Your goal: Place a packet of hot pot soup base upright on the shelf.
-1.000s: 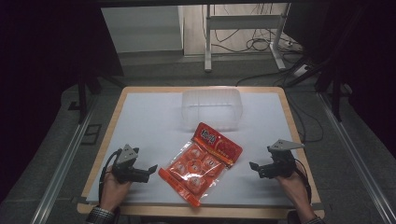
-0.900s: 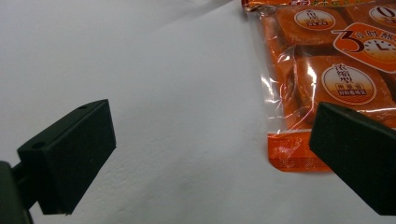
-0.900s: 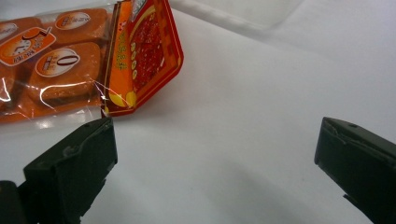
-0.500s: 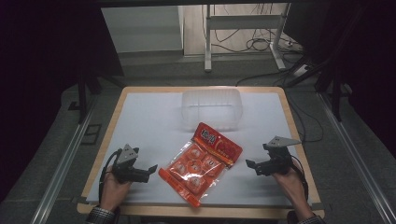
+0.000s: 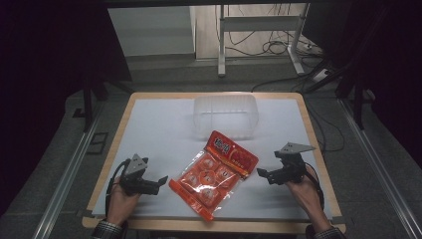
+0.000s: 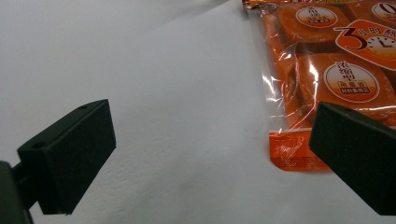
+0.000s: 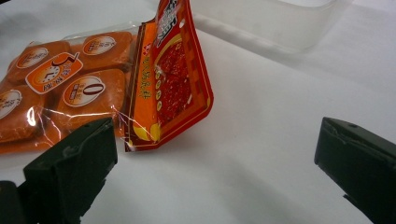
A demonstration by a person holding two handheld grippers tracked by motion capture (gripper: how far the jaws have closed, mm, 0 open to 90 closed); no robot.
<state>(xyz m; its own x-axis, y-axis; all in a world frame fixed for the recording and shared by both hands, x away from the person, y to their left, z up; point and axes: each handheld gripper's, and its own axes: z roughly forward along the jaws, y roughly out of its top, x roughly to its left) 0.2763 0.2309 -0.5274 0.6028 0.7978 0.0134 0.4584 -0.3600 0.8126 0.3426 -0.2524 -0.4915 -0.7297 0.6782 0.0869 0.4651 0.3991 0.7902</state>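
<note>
As the high view shows, there are two grippers, one bag and one container on the white table (image 5: 149, 129). The left gripper (image 5: 158, 182) is held in the person's left hand (image 5: 121, 199) near the front left of the table, and the right gripper (image 5: 263, 174) is held in the right hand (image 5: 304, 186) near the front right. Both have the jaws spread wide apart, with nothing between them — each gripper view shows only bare white surface in the gap.

The snack bag (image 5: 214, 174) lies between the two grippers, near the front of the table, placed diagonally. It is orange-red with a transparent front, and several round-labelled orange packets can be seen inside; the exact number is hard to count. In the left gripper view the lower sealed edge of the bag lies flat, just beside the right jaw. In the right gripper view the printed red top of the bag stands up from the table, folded upward, near the left jaw.

Behind the bag stands one clear plastic container (image 5: 226, 117) — translucent, rectangular — just beside the bag's top edge.
</note>
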